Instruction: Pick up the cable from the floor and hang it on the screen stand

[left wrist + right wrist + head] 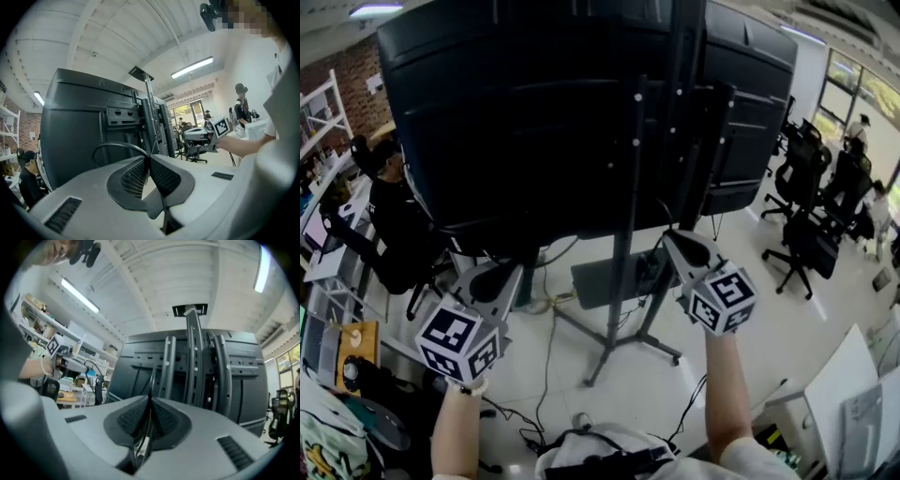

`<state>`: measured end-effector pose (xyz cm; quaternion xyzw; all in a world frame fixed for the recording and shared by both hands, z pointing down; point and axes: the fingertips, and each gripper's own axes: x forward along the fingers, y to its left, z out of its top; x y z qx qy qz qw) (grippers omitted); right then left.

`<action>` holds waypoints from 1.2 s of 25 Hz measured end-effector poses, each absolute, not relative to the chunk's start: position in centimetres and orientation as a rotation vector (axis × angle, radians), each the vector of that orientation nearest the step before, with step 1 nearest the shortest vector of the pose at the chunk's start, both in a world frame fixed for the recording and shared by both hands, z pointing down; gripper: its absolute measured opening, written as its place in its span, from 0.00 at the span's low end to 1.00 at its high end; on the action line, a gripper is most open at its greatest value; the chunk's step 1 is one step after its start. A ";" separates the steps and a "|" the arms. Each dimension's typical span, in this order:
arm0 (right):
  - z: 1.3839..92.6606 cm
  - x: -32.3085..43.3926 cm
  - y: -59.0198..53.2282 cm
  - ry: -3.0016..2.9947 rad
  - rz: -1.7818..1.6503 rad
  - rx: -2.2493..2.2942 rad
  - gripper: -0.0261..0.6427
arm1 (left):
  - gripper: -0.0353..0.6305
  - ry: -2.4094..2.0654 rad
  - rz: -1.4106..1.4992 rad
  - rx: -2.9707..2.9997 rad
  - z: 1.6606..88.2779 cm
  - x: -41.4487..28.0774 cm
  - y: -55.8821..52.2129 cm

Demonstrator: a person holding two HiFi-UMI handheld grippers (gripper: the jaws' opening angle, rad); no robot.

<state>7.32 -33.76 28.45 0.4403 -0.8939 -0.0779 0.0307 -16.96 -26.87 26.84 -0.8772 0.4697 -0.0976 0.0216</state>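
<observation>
- Lifting looks done: one black cable [117, 144] is off the floor, just in front of the screen stand [628, 234].
- The left gripper [149, 158] and right gripper [150, 400] each have jaws closed on the cable.
- Hanging looks left to do: no part of the cable visibly rests on the stand.
- Counted: one held cable, two grippers, one stand. Other loose cables [548, 352] lie below the stand.

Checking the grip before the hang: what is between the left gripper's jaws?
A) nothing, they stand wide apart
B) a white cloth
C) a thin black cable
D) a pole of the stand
C: the left gripper is shut on the black cable, which loops out past its tips.
</observation>
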 end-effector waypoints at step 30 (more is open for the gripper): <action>4.5 8.1 -48.6 -3.189 0.147 1.605 0.08 | 0.08 1.245 -0.034 -2.723 18.1 -12.5 -33.1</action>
